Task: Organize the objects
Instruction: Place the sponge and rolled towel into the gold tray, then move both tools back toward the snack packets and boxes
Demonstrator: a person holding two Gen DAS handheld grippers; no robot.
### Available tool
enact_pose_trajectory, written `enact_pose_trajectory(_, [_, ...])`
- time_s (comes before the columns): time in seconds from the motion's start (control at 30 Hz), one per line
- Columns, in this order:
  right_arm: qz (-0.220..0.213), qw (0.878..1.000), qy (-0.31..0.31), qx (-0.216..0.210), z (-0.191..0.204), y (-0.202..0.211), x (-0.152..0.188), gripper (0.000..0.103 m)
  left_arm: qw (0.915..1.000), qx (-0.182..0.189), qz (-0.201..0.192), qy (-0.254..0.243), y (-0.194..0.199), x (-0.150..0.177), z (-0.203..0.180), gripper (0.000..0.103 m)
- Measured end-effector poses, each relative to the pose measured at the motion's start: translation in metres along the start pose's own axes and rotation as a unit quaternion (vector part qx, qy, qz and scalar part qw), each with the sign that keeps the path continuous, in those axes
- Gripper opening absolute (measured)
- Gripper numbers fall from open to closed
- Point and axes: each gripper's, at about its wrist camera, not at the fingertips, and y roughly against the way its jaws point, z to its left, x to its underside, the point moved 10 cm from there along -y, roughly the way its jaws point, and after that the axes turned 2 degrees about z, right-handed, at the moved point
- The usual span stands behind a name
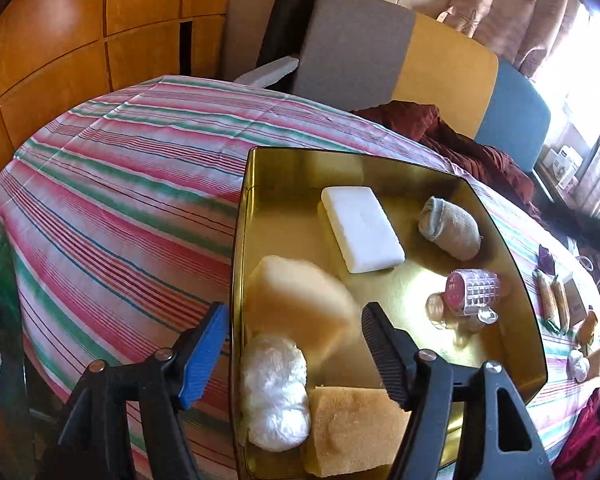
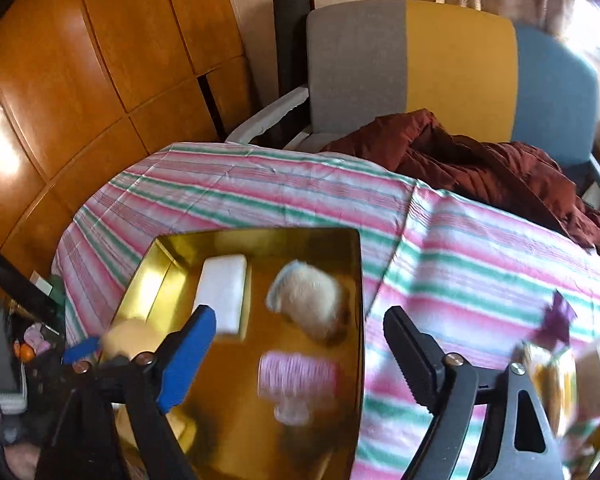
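Observation:
A gold tray point(image 1: 242, 240) lies on the striped tablecloth. It holds a white foam block point(image 1: 362, 230), a rolled grey sock point(image 1: 452, 228), a pink hair roller point(image 1: 474, 292), a white plastic wad point(image 1: 274, 392) and a brown sponge point(image 1: 356, 428). My left gripper point(image 1: 294, 354) is open over the tray's near left corner. A blurred pale yellow sponge point(image 1: 300, 304) sits loose between its fingers, touching neither pad. In the right wrist view, my right gripper point(image 2: 300, 360) is open above the tray point(image 2: 358, 280), with the blurred pink roller point(image 2: 296, 376) loose below its jaws.
The striped cloth point(image 1: 120, 200) covers a round table. A grey, yellow and blue chair point(image 2: 460, 60) with a dark red jacket point(image 2: 480, 164) stands behind it. Wrapped snacks point(image 1: 552, 300) and a purple wrapper point(image 2: 556, 320) lie right of the tray. Wooden cabinets point(image 2: 100, 60) line the left.

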Motion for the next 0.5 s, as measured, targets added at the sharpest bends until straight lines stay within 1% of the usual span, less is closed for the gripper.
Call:
enact_pose_trajectory(0.03, [-0.002,1.000,0.005,-0.002,0.003,0.006,0.008,0.091,1.0000,-0.002,-0.006,-0.003,0.003,-0.003,0.000,0.076])
enact_pose_trajectory(0.07, [-0.003,1.000,0.011,0.001,0.005,0.010,0.014,0.094,0.9999,-0.012,-0.011,-0.004,0.005,-0.005,0.001,0.077])
enact_pose_trajectory(0.1, [-0.005,1.000,0.020,0.007,0.006,0.015,0.022,0.095,0.9995,-0.024,-0.018,-0.006,0.011,-0.008,0.003,0.077])
enact_pose_trajectory(0.2, [-0.014,0.999,0.032,0.010,0.012,0.030,0.041,0.098,0.9992,-0.027,-0.030,-0.010,0.026,-0.010,0.000,0.077])
enact_pose_trajectory(0.27, [-0.022,0.999,0.042,0.011,0.016,0.039,0.050,0.103,0.9981,-0.040,-0.041,-0.020,0.040,-0.008,-0.002,0.077])
enact_pose_trajectory(0.37, [-0.036,0.998,0.054,0.019,0.020,0.052,0.063,0.103,0.9953,-0.056,-0.078,-0.017,0.066,-0.006,-0.005,0.077])
enact_pose_trajectory(0.5, [-0.043,0.997,0.058,0.032,0.022,0.062,0.074,0.103,0.9944,-0.047,-0.095,0.001,0.086,-0.002,-0.010,0.076])
